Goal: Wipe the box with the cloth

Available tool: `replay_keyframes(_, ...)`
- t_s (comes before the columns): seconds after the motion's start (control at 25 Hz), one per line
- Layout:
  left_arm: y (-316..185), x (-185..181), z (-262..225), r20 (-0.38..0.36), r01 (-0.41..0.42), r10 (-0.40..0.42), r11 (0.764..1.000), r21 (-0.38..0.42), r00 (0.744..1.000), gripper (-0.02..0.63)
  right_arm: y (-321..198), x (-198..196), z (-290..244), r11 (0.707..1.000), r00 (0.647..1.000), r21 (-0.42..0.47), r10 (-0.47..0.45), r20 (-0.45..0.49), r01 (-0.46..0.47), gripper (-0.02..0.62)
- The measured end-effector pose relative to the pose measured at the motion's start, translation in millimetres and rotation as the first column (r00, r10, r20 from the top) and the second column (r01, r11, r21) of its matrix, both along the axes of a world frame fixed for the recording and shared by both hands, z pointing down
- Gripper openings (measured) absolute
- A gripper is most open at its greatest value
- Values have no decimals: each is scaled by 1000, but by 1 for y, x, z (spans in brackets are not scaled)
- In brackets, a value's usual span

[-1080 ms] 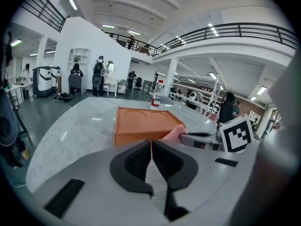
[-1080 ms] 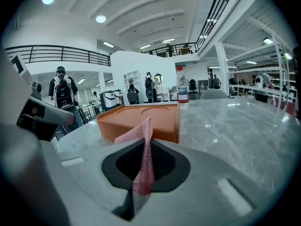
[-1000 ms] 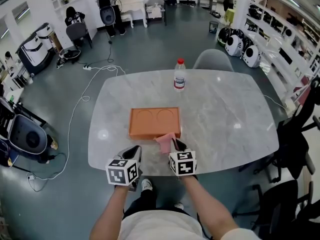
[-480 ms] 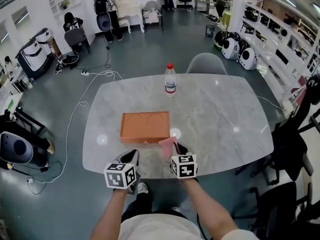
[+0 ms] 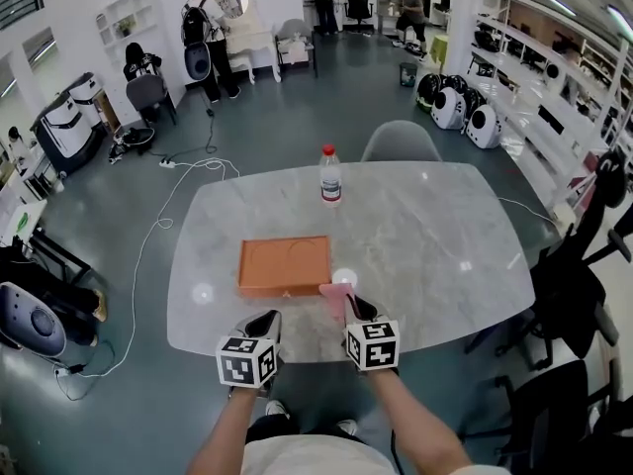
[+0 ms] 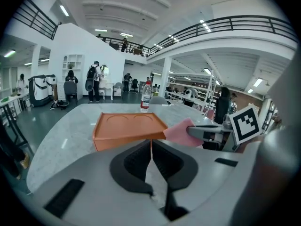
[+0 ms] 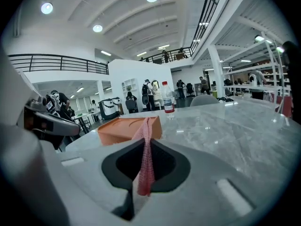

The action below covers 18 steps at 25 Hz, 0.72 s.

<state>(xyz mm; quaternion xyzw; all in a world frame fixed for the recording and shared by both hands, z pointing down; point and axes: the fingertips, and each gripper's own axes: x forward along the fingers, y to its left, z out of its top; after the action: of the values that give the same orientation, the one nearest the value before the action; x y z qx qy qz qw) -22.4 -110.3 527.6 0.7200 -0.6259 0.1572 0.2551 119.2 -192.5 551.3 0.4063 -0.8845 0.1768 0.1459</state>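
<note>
1. Right gripper [image 5: 353, 310]: jaws clamped on the pink cloth [image 7: 145, 159]. The cloth is pinched at one edge, so a loose flap stands out past the jaw tips towards the far side. Judged purpose: the free flap gives a soft working face that can be laid on the box without the jaws touching it.

2. Left gripper [image 6: 151, 147]: jaws pressed together with nothing between them. It hangs at the near edge of the table [image 5: 445, 236], just left of the right gripper and near the box's near side. Judged purpose: it is parked where it could steady the box, though it is not touching it.

3. Box [image 5: 285, 265]: orange, flat, resting on the marble table just beyond both grippers, left of centre. Its top faces up and shows two shallow round recesses. The cloth flap sits beside the box's near right corner; contact cannot be confirmed. Wiping appears not yet begun.

4. Bottle [image 5: 330, 176]: upright at the far side of the table, well apart from the box and outside the likely wiping area.

5. Markings:
- Bottle: red cap and a label band; the print is too small to read.
- Marker cubes [image 5: 246, 361]: black-and-white square patterns, no lettering.
- Box and cloth: no brand or writing visible
</note>
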Motion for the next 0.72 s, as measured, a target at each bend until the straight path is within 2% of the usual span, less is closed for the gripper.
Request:
replay_keyframes(0.32,-1,-11,-18,22,-81,80,996,28,997,17,17,-9,-52,997,998,64,40,53,-44,17)
replay_keyframes(0.72,7,-54,-50,58,-138,133,985,104,989,17,40,-31,-96,985,993,135,99,60,-106,17)
